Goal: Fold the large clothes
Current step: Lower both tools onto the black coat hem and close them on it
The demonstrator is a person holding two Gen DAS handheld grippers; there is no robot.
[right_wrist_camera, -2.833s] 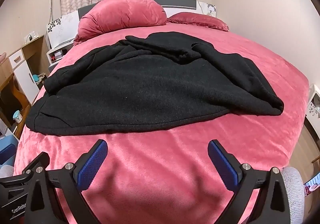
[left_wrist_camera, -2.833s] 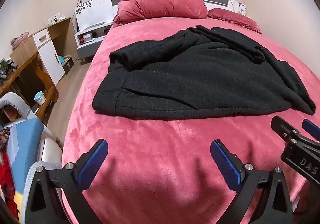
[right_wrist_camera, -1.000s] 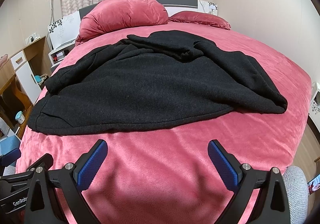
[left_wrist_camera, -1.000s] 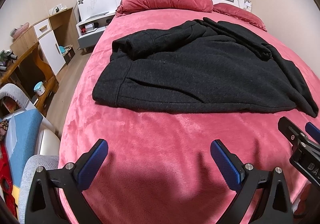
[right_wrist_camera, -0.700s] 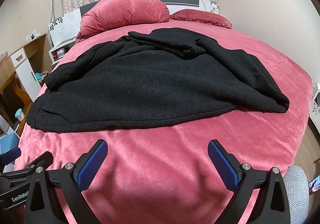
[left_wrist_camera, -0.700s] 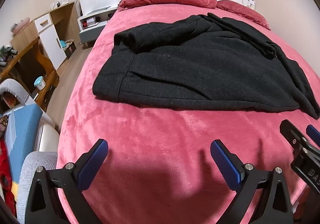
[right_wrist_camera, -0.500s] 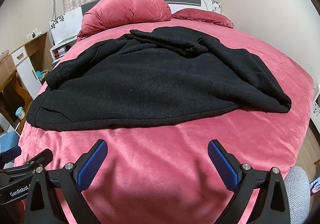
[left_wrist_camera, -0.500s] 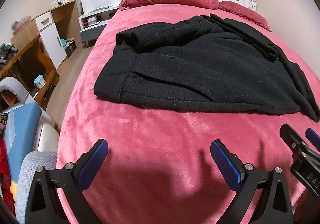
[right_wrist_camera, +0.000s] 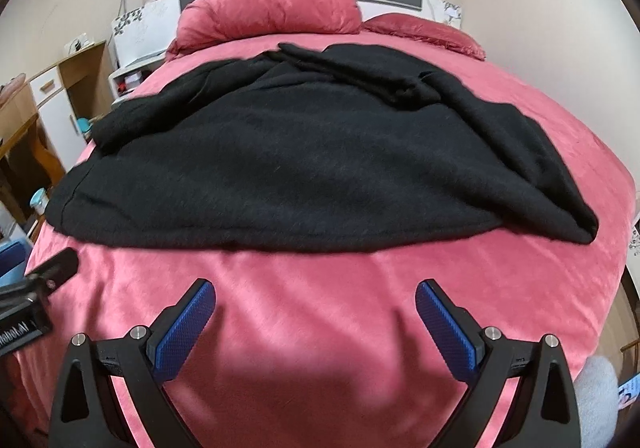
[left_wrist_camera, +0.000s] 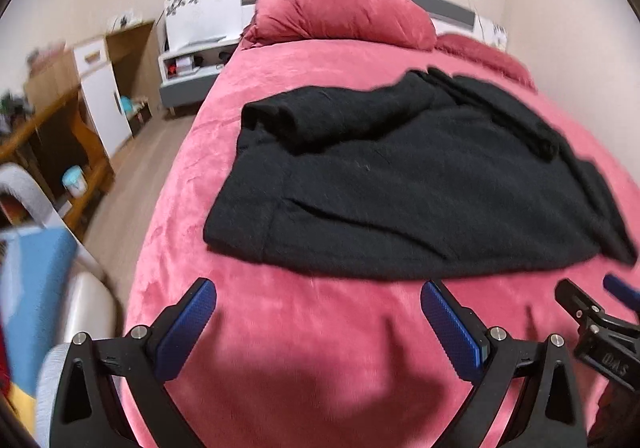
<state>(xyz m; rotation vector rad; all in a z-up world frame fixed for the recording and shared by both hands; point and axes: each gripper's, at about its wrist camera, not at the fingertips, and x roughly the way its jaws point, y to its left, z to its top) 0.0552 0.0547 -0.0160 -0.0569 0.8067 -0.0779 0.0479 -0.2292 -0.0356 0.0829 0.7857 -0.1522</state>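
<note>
Your bed (left_wrist_camera: 320,328) fills both views, its pink plush cover rumpled only lightly, with the bolster-like red cushion (right_wrist_camera: 272,4) and a flatter pillow (right_wrist_camera: 428,32) at the headboard end. Across the middle lies the black garment (right_wrist_camera: 304,168), a big heavy knit spread roughly flat but not squared: one sleeve (left_wrist_camera: 288,120) is doubled back on the left shoulder side, another bunches in a ridge near the far right, and the near hem runs crookedly across the bed. Compared with a few seconds ago the garment itself has not shifted; what has changed is you, since both views now sit closer and lower, and the hem is nearer the fingers than it was. I read that as an approach to the near edge, with no fold started yet. Your left gripper (left_wrist_camera: 320,322) has its fingers spread wide and empty, above bare cover just short of the hem's left part; your right gripper (right_wrist_camera: 316,320) is likewise wide and empty, short of the hem's middle. Each gripper's body shows at the edge of the other's view, so they travel side by side.
</note>
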